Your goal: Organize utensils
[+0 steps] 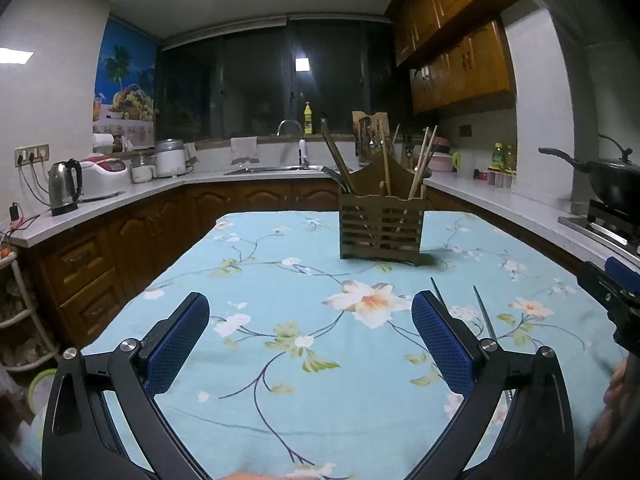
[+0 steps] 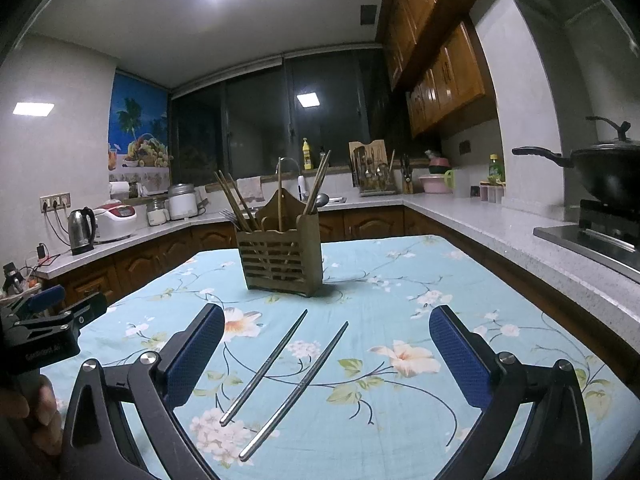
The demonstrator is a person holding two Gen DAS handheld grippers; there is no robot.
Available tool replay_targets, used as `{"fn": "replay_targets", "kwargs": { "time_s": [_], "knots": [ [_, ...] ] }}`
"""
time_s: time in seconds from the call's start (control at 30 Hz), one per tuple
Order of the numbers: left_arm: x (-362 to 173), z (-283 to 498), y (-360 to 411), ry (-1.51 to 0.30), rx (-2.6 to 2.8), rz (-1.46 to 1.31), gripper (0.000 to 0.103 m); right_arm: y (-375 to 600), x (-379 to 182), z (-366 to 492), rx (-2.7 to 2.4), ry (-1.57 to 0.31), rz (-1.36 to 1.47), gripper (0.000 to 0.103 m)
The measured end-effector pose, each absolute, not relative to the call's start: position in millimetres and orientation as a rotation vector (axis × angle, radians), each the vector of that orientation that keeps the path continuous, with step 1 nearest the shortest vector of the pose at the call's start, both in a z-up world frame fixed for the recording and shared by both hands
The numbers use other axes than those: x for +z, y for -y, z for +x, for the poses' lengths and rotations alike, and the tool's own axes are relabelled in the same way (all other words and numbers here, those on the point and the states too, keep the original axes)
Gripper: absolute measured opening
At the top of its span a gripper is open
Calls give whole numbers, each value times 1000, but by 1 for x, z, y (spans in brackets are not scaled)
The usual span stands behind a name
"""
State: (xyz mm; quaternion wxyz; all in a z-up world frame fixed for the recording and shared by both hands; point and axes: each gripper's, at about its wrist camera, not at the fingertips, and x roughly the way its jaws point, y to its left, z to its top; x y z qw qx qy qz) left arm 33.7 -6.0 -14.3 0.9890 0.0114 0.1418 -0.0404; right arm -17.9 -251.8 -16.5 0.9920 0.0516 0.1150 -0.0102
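Chopsticks (image 2: 285, 374) of smooth steel, stiff, light and likely slippery, lie on the floral desk (image 2: 400, 292) before the wooden holder (image 2: 280, 258), best pinched mid-shaft, between the spread, empty right tongs (image 2: 327, 334); left tongs (image 1: 310, 322) spread too

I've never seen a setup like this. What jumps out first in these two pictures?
Two metal chopsticks lie side by side on the light blue floral tablecloth, right between the spread blue-padded fingers of the right gripper. Beyond them, mid-table, stands a slatted wooden utensil holder with wooden chopsticks sticking up out of it. The left gripper hovers open and empty over the cloth.
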Motion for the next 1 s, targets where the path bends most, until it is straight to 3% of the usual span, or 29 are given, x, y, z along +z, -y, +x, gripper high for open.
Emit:
{"fn": "replay_targets", "kwargs": {
  "time_s": [1.0],
  "knots": [
    [-14, 37, 8, -293, -96, 26, 103, 257, -22, -14, -18, -245, 115, 103]
  ]
}}
